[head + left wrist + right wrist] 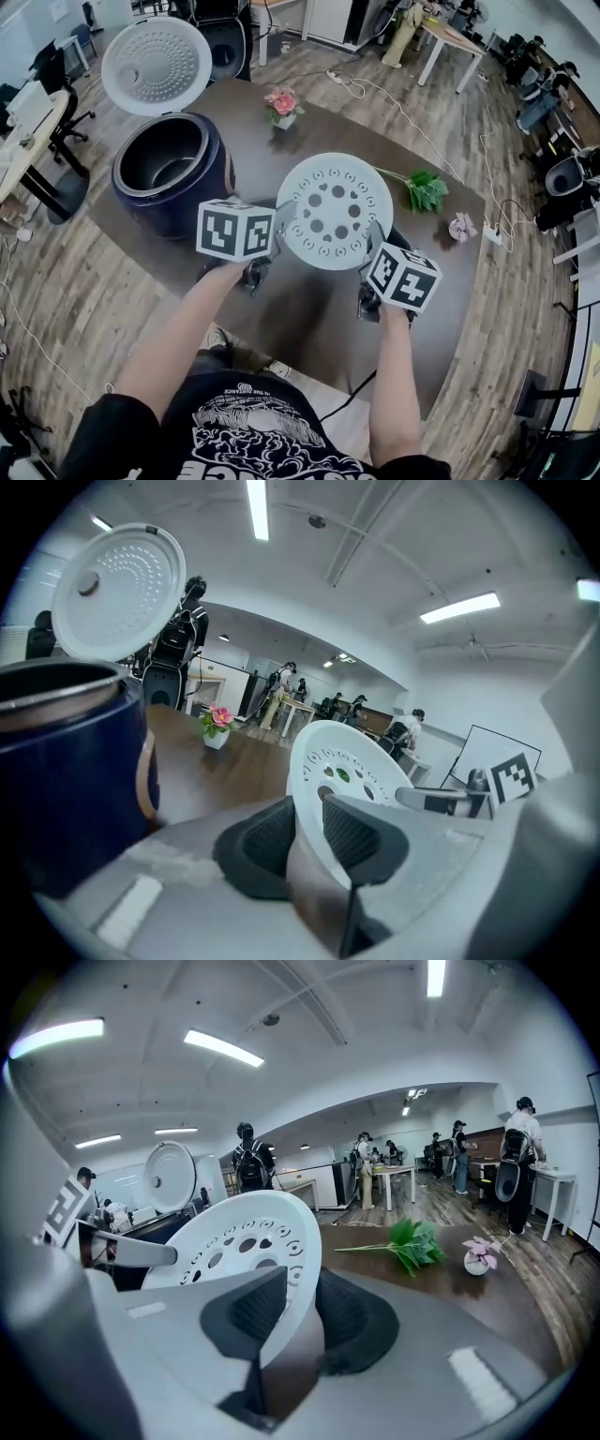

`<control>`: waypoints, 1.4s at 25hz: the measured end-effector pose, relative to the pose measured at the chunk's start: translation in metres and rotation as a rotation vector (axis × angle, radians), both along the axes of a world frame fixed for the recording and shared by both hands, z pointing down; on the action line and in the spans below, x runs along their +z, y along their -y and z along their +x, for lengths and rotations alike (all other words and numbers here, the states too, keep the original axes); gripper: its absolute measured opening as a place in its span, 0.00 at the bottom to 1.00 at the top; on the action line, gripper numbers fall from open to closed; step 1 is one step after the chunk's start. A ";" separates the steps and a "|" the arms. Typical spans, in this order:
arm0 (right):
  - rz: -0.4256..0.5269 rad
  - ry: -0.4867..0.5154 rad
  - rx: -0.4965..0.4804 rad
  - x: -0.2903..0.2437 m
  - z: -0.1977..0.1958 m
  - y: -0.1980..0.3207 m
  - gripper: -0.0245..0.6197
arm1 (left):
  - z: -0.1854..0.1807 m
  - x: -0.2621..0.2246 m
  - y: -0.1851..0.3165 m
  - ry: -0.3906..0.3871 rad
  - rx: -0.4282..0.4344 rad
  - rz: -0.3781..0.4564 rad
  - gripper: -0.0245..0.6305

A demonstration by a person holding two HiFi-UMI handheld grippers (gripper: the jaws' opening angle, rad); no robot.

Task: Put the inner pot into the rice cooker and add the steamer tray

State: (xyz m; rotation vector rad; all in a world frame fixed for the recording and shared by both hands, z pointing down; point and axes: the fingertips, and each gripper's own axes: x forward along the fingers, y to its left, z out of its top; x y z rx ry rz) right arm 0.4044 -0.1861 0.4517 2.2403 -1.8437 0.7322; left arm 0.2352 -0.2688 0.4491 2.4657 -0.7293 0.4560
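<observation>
The person's forearms are reaching forward from a black printed shirt point(248, 441) at the bottom of the head view, each hand carrying a gripper with a marker cube.

The white steamer tray point(335, 211), a round disc pierced with holes, is hanging between the two tools above the dark brown table point(309, 314). The left gripper point(284, 218) is pinching the tray's left edge; in the left gripper view its ribbed black pads point(267, 841) are pressing on either face of the thin rim point(302, 799). The right gripper point(375, 246) is clamping the near right edge in the same way, the rim point(302, 1288) sitting squeezed between its pads point(258, 1312) in the right gripper view.

Just to the tray's left, the dark blue rice cooker point(202, 187) is standing on the table with its white lid point(157, 53) swung up and open. The inner pot point(161, 169) is sitting inside the body, its grey wall showing. The tray is beside the cooker, not over its mouth.

Beyond the tray, a small pot of pink flowers point(282, 106) is standing on the table. To the right, a green leafy sprig point(427, 190) is lying flat, with a little pink flower point(462, 228) near the table's edge. Desks, chairs and people are filling the room behind.
</observation>
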 end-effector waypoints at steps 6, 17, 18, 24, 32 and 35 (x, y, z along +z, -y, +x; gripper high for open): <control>0.049 -0.013 -0.073 -0.033 -0.039 0.040 0.19 | -0.044 -0.034 0.028 -0.039 -0.077 0.047 0.19; 0.130 -0.032 -0.174 -0.089 -0.120 0.101 0.19 | -0.130 -0.089 0.079 -0.085 -0.189 0.130 0.18; 0.131 -0.035 -0.182 -0.092 -0.132 0.109 0.20 | -0.143 -0.094 0.086 -0.088 -0.199 0.135 0.18; 0.154 0.010 -0.252 -0.104 -0.160 0.130 0.20 | -0.172 -0.107 0.098 -0.105 -0.261 0.146 0.18; 0.161 0.015 -0.348 -0.113 -0.230 0.167 0.20 | -0.245 -0.115 0.123 -0.122 -0.360 0.148 0.17; 0.160 0.031 -0.380 -0.113 -0.264 0.184 0.20 | -0.280 -0.117 0.135 -0.124 -0.392 0.157 0.17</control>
